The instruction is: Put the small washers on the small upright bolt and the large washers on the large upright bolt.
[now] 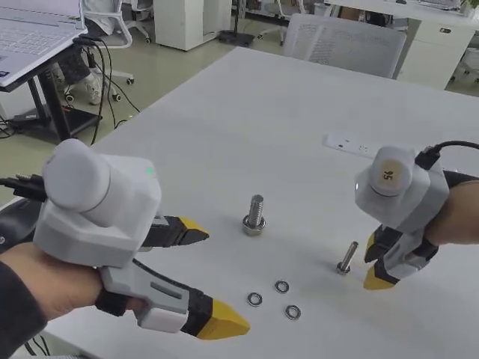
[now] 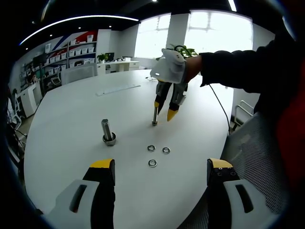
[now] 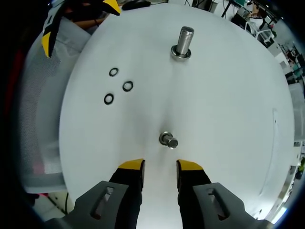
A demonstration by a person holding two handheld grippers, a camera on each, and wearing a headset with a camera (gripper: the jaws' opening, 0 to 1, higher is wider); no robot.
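The left claw (image 1: 221, 279) is held wide and empty. The right claw (image 3: 160, 165), narrowly parted, is held just beside the small bolt (image 1: 346, 257). Three washers (image 1: 281, 286) are scattered near the front edge of the desk (image 1: 299, 112).

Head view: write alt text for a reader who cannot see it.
Two handheld grippers hover over a white table: the left gripper, jaws wide open, sits near three small washers lying loose, and the right gripper is beside the small upright bolt. The large upright bolt stands between them, farther back.
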